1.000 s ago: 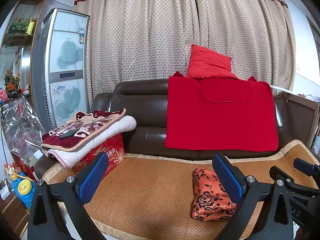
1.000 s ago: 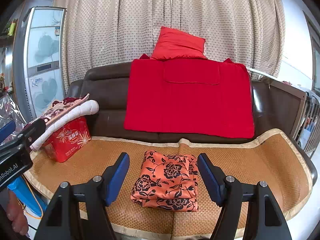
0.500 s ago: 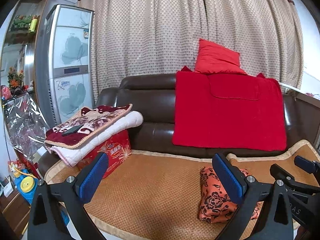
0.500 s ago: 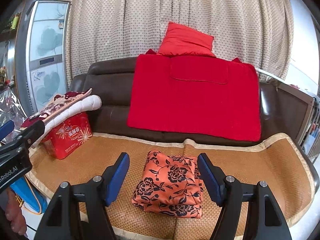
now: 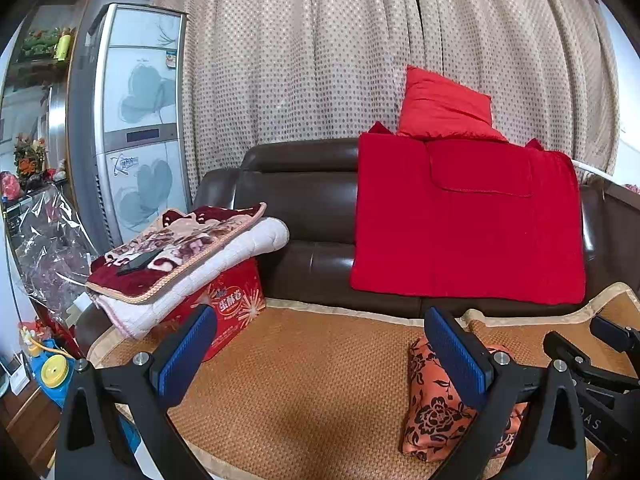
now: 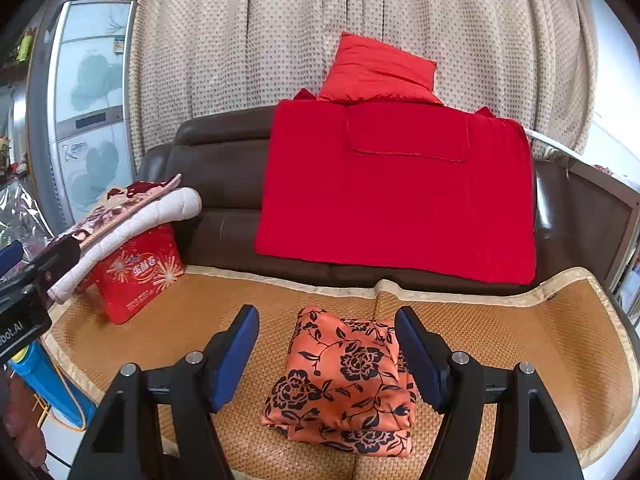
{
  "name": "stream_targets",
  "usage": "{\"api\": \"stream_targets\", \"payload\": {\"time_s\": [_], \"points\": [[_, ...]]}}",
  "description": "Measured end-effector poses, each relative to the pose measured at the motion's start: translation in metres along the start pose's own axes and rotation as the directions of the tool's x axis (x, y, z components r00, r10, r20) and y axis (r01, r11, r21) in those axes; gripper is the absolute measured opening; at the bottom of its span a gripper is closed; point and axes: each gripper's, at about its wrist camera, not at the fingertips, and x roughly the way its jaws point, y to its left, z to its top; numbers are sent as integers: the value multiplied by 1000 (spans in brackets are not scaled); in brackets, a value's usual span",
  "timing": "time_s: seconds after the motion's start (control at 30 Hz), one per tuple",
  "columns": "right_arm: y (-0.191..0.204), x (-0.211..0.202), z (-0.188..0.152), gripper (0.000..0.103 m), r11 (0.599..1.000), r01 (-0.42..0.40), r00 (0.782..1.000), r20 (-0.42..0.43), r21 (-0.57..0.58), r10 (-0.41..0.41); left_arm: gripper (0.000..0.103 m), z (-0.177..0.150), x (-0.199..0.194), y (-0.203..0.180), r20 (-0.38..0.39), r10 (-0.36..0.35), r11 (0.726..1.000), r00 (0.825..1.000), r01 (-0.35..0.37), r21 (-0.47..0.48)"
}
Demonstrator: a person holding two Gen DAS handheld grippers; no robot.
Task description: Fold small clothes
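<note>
An orange garment with black flowers (image 6: 344, 384) lies folded into a small stack on the woven mat (image 6: 500, 344) of the sofa seat. My right gripper (image 6: 326, 324) hangs over it, open, its blue pads (image 6: 236, 356) apart on either side of the stack without touching it. In the left wrist view the same folded garment (image 5: 436, 416) lies at the lower right, partly behind the right finger. My left gripper (image 5: 316, 328) is open over bare mat (image 5: 304, 376), left of the garment, with nothing between its pads. The right gripper's body (image 5: 592, 364) shows at that view's right edge.
A red box (image 6: 136, 276) topped with folded blankets (image 6: 128, 216) stands at the seat's left end. A red blanket (image 6: 396, 188) and red pillow (image 6: 380, 70) drape the brown sofa back. A tall air conditioner (image 5: 136, 120) and curtain stand behind. The seat's front edge is close below.
Both grippers have drawn back towards the seat's front edge and shifted sideways. The folded garment sits lower and closer in the right wrist view. Jaw widths are unchanged.
</note>
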Motion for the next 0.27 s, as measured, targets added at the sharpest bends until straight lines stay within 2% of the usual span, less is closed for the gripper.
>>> {"api": "stream_targets", "payload": {"time_s": [0.13, 0.27], "points": [[-9, 23, 2, 74, 1000, 0, 1000, -27, 14, 0, 103, 2, 24, -10, -13, -18, 1000, 1000, 18, 3], [-38, 56, -1, 74, 998, 10, 998, -66, 67, -6, 103, -6, 73, -24, -63, -20, 1000, 998, 20, 1]]}}
